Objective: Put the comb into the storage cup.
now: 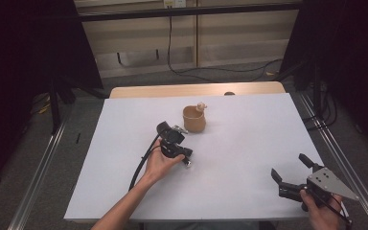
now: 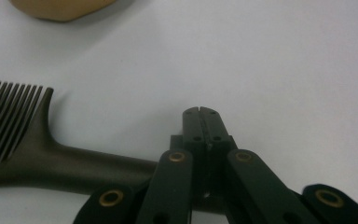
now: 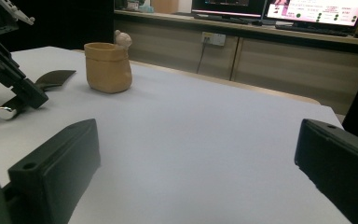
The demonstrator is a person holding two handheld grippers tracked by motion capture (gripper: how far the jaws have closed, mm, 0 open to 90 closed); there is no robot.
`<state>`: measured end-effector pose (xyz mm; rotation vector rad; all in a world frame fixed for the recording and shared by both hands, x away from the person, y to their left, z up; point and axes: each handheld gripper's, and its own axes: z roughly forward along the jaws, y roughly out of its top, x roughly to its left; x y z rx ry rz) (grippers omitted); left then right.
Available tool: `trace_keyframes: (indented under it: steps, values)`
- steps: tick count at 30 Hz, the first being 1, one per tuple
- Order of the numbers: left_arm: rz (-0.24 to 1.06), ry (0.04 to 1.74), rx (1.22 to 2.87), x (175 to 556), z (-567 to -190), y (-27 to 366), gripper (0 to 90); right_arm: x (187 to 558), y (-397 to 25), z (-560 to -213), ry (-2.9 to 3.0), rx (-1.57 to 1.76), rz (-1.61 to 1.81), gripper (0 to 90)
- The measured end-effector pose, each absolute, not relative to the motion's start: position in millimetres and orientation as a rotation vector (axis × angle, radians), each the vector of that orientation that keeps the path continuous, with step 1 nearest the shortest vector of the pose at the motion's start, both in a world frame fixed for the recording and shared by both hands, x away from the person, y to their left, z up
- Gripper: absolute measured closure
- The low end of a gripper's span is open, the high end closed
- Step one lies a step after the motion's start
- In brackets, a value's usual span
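A dark comb (image 2: 51, 163) lies flat on the white table (image 1: 249, 124), teeth at the left of the left gripper view. Its handle runs under my left gripper (image 2: 203, 112), whose jaws are shut with nothing seen between the tips. In the high view my left gripper (image 1: 186, 154) sits mid-table, just short of a tan cup (image 1: 194, 120). The right gripper view shows the comb's head (image 3: 56, 77) beside the cup (image 3: 108, 67) and the left gripper (image 3: 28, 95) over the handle. My right gripper (image 1: 288, 165) is open and holds nothing, near the front right corner.
A small pale figure (image 1: 201, 106) perches on the cup's rim. The table's right edge (image 1: 311, 143) runs close to my right hand. Metal rails and stands flank the table on the floor. Cabinets and screens (image 3: 317, 11) line the far wall.
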<state>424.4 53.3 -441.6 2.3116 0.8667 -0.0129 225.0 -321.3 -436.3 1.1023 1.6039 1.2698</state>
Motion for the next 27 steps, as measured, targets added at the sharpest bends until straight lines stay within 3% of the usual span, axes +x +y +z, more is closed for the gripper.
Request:
trace_keyframes:
  steps: [27]
  values:
    - [0.005, 0.887, 2.306, 422, -440, 68, 90.0, 224, -321, -436, 1.604, 1.098, 1.27, 0.0]
